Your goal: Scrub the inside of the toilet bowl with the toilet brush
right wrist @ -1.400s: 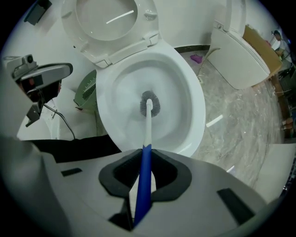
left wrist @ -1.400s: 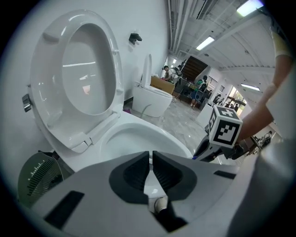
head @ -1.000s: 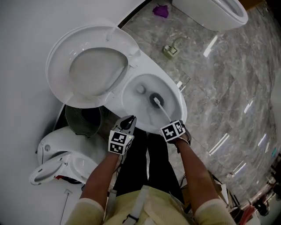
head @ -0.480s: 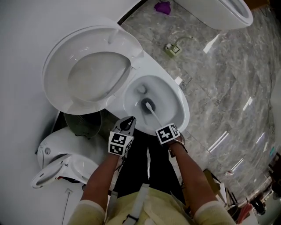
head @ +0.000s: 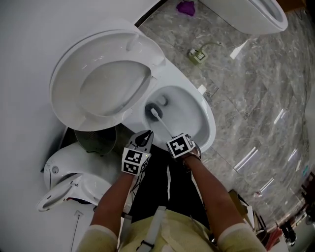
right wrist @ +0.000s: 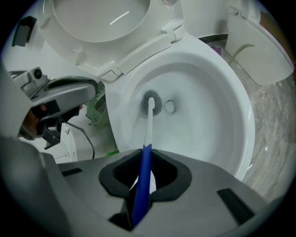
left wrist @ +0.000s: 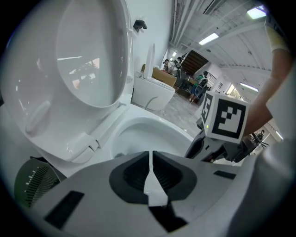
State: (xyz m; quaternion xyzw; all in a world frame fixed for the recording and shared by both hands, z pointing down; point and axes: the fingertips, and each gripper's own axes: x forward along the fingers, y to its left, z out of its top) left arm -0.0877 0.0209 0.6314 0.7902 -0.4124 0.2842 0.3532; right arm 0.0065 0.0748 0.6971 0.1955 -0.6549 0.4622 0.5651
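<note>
The white toilet bowl [head: 208, 122] stands with seat and lid [head: 98, 83] raised. My right gripper [head: 176, 141] hovers over the bowl's near rim, shut on the toilet brush's blue grip [right wrist: 143, 178]. Its white shaft [right wrist: 149, 125] slants down into the bowl. The grey bristle head [right wrist: 153, 102] presses on the bowl's inner wall beside the drain hole [right wrist: 169, 106], at the bowl's left side in the head view [head: 151, 111]. My left gripper [head: 145, 134] hangs just left of the near rim, shut with nothing in it [left wrist: 151, 157].
A dark ribbed wastebasket [head: 93, 140] sits left of the toilet, with a white appliance [head: 74, 183] and cable below it. A second toilet [head: 251, 15], a purple object [head: 186, 7] and a small green item [head: 197, 55] lie on the marble floor.
The brush head has swept leftward across the bowl, from the middle to the left wall. My right gripper has shifted left with it. The left gripper has stayed put.
</note>
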